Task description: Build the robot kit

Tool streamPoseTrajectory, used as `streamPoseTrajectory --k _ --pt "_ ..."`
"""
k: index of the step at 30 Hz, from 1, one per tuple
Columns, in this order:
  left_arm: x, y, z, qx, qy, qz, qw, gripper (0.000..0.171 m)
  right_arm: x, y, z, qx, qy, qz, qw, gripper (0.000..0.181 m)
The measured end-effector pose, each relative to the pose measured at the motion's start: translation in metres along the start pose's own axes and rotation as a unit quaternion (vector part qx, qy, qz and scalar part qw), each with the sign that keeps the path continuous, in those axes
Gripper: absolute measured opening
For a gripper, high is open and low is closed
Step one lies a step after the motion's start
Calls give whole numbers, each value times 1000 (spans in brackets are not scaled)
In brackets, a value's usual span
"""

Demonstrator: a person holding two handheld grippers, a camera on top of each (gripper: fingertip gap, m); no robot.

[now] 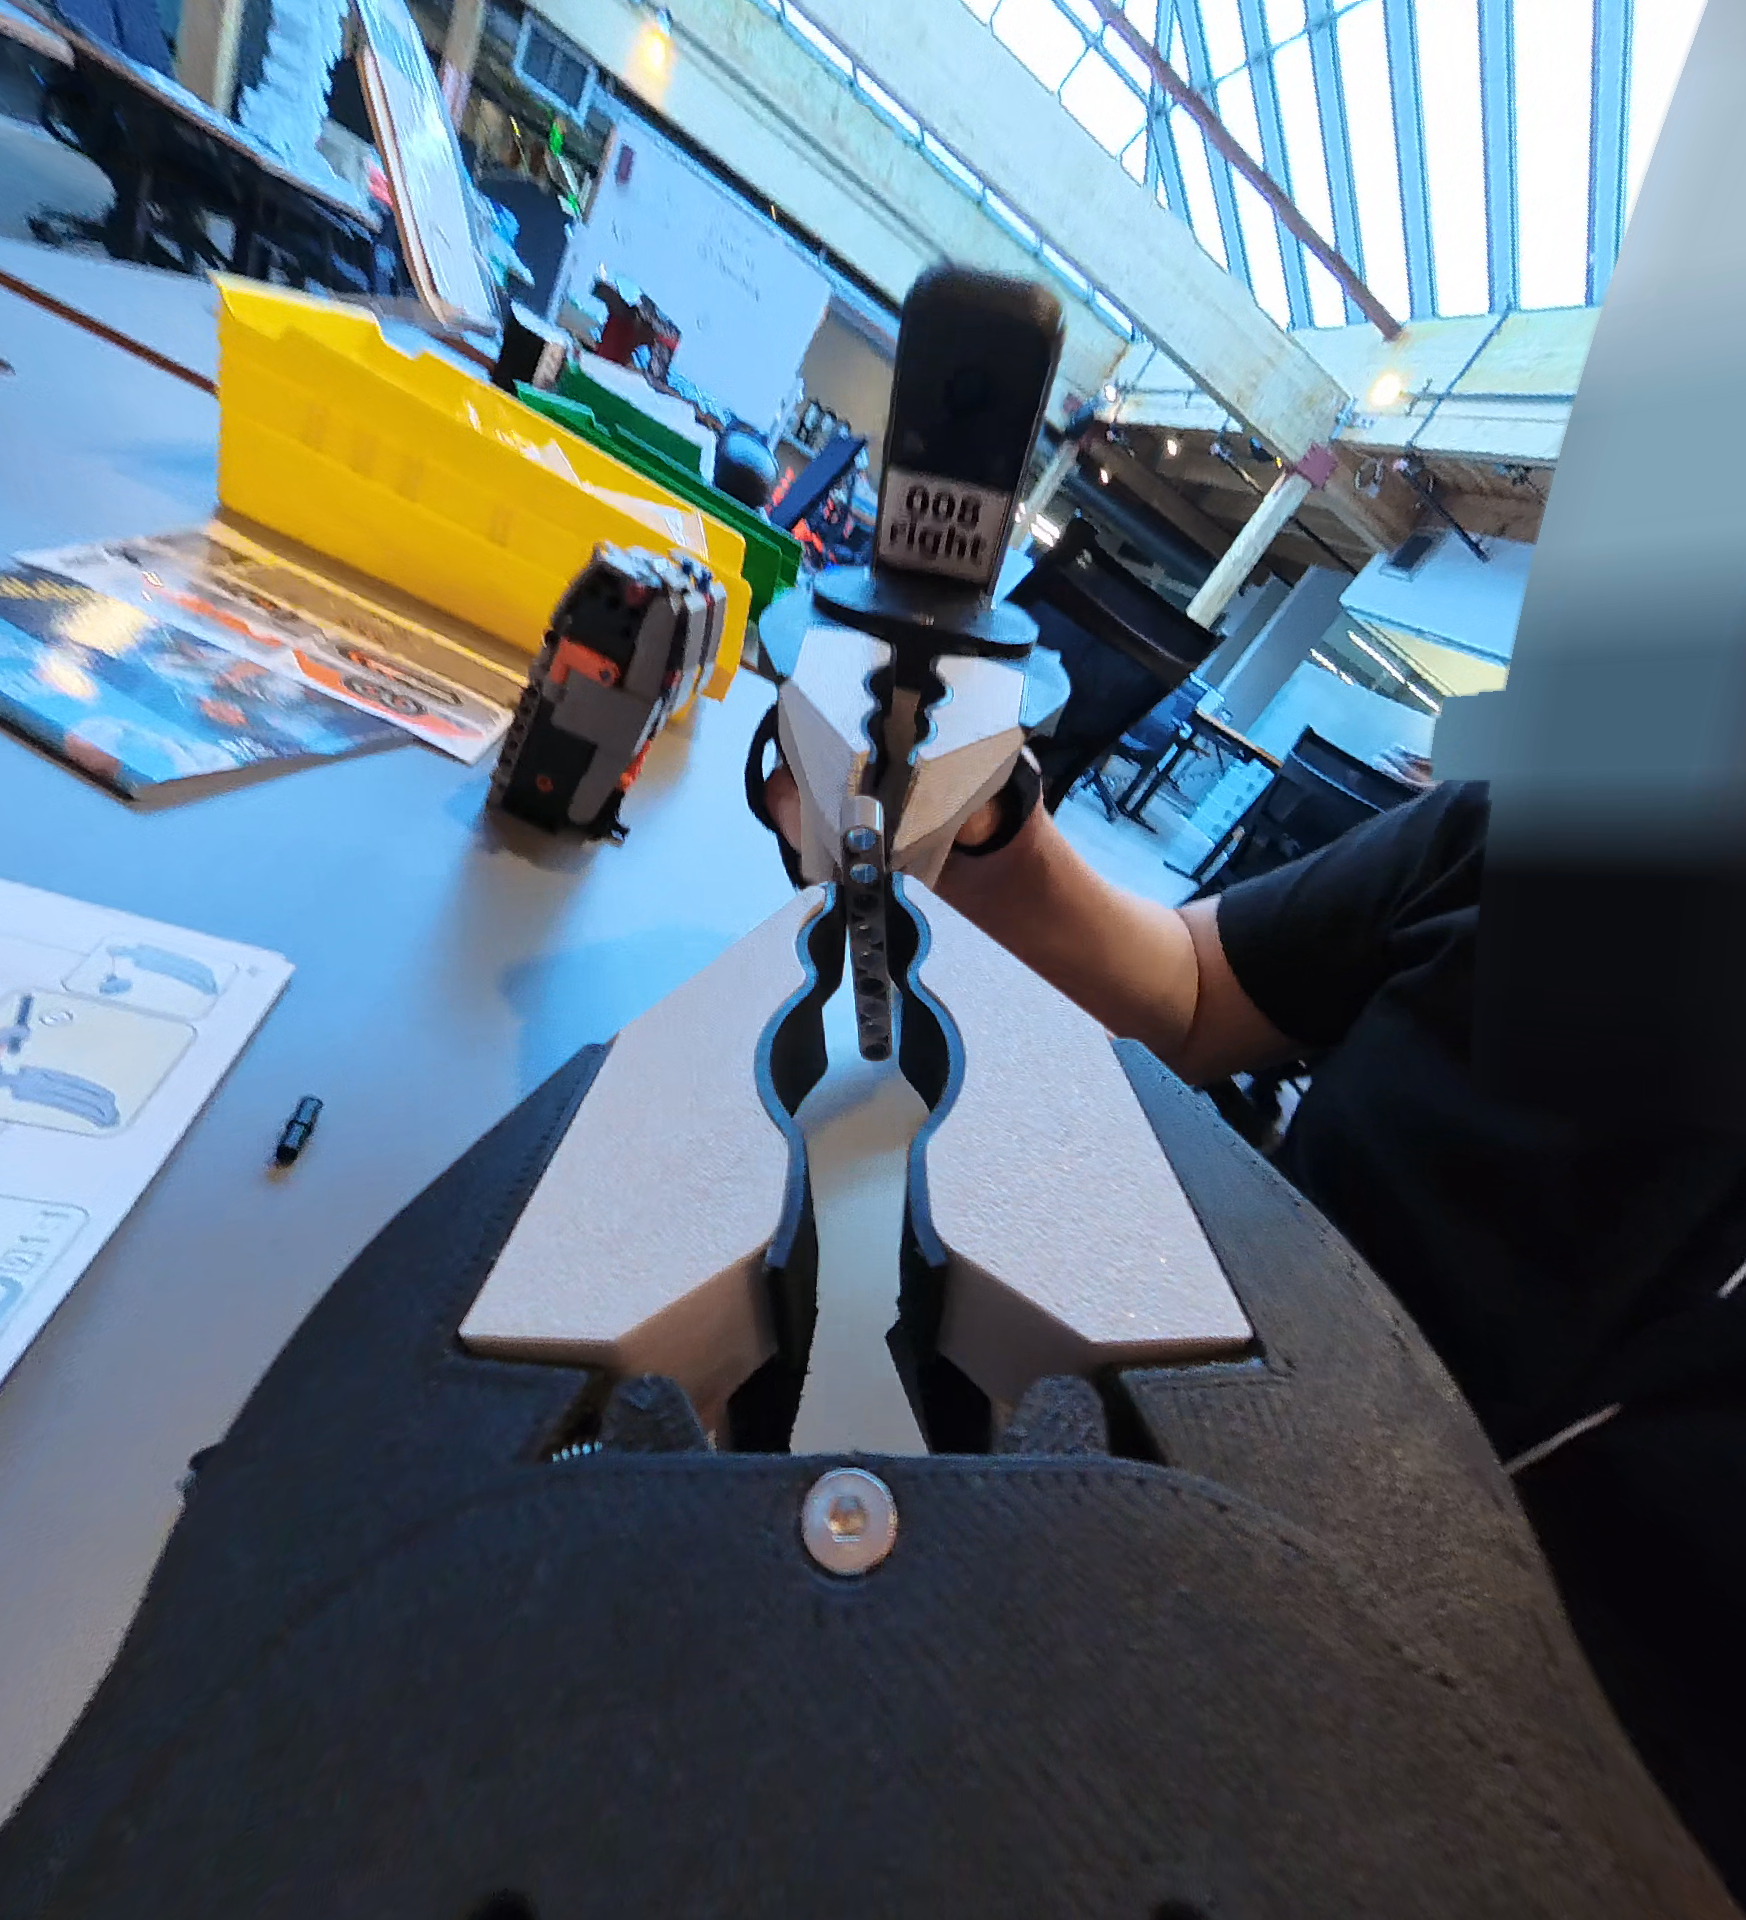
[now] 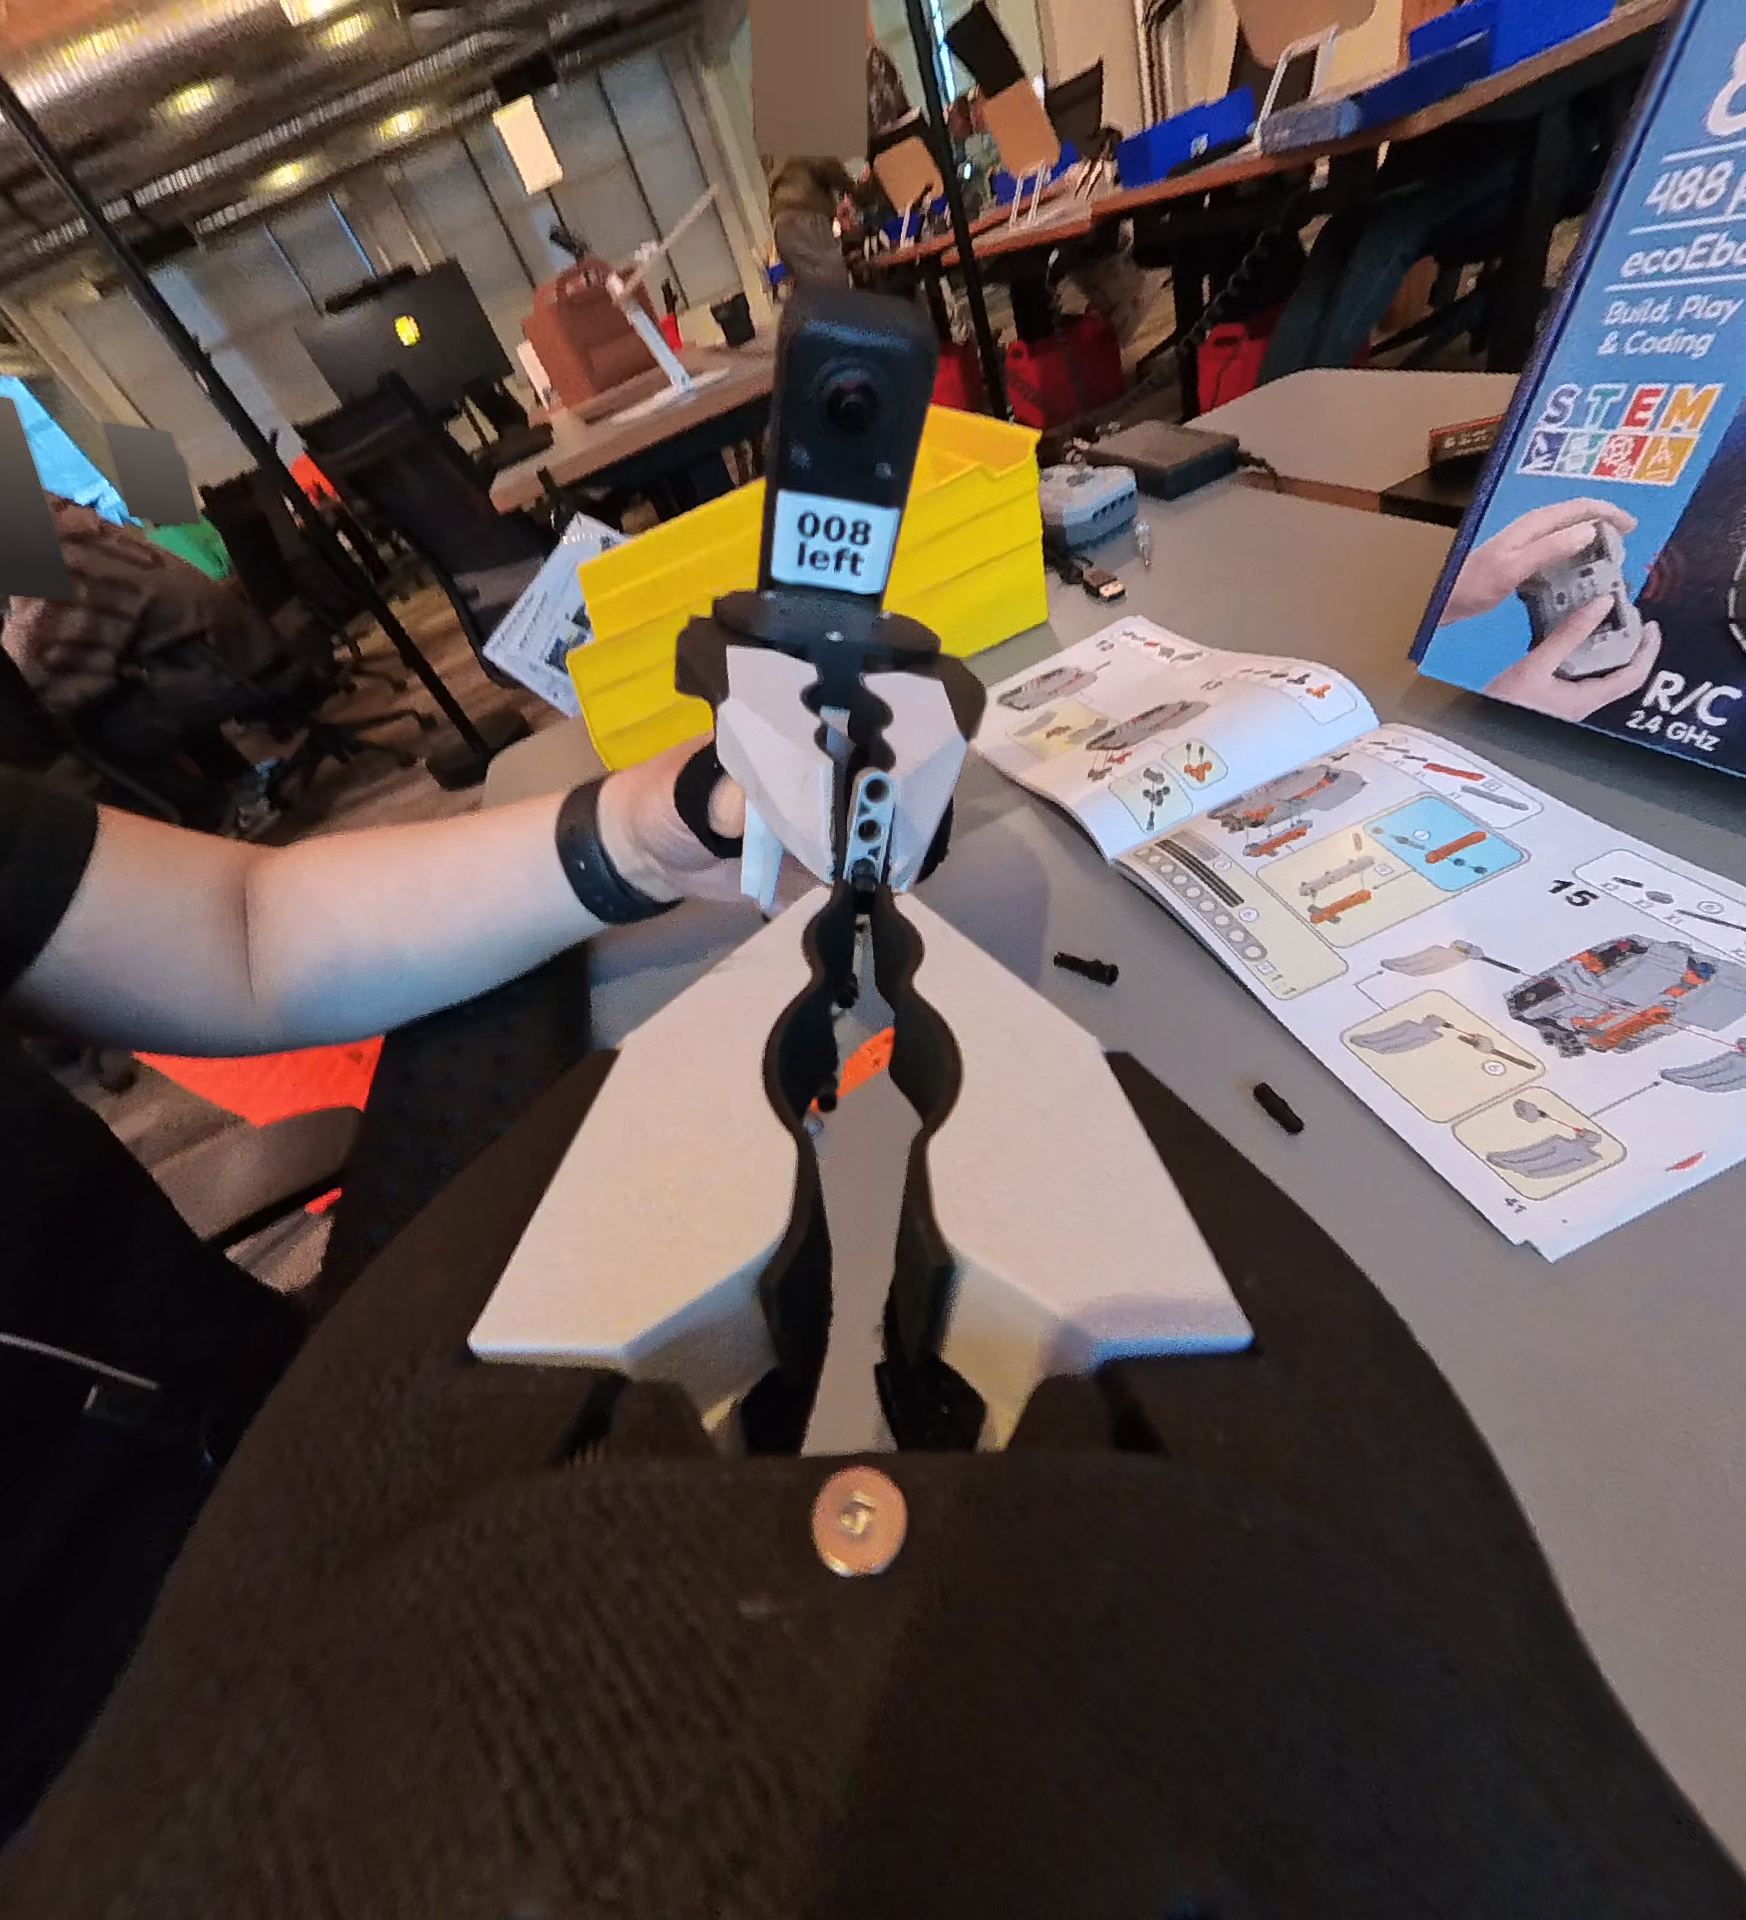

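At frame centre, the left gripper (image 1: 861,894) pinches a grey holed beam (image 1: 867,956); the right gripper (image 2: 858,904), pinching a black pin (image 2: 861,885), should keep the tips aligned.

Grey table (image 2: 1368,1455), smooth top. On it: a yellow bin (image 1: 412,457) at the far side, a green bin (image 1: 661,436) directly behind it. A glossy booklet (image 1: 173,665) lies flat just in front of the yellow bin. A grey, black and orange block model (image 1: 604,696) stands near the bin's end, beside the booklet. An open instruction manual (image 2: 1368,904) lies flat; two small black pins (image 2: 1087,968) (image 2: 1277,1107) lie loose on the bare surface beside its edge. A blue box (image 2: 1679,395) stands upright behind the manual. Farther back: a dark flat device (image 2: 1165,449), a grey unit (image 2: 1087,499) and a cable plug (image 2: 1103,584).
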State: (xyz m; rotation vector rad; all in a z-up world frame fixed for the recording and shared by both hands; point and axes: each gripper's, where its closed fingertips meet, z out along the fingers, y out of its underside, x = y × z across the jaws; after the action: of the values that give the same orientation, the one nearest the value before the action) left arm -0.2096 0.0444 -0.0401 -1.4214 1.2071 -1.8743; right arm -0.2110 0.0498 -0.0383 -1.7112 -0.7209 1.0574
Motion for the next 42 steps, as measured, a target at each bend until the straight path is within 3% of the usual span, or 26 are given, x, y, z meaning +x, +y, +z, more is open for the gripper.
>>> streamPoseTrajectory --k 5,10,15,18,30,42 --pt "0 16 2 -42 24 -21 999 3 -4 14 0 -47 -22 -30 998 1" --pt "-3 16 1 -30 27 -38 998 3 -1 14 2 -35 -21 -21 999 1" --pt "13 -12 -3 61 90 -78 991 3 -9 -13 0 86 -61 24 994 0" --pt "18 -19 -5 79 110 -93 986 3 -14 -21 1 121 -69 17 990 0" --pt "6 -2 -6 35 102 -156 982 3 -6 -2 5 30 7 -110 993 0" --pt "0 28 -1 -45 90 -186 977 3 -5 29 4 -82 -3 -170 982 1"
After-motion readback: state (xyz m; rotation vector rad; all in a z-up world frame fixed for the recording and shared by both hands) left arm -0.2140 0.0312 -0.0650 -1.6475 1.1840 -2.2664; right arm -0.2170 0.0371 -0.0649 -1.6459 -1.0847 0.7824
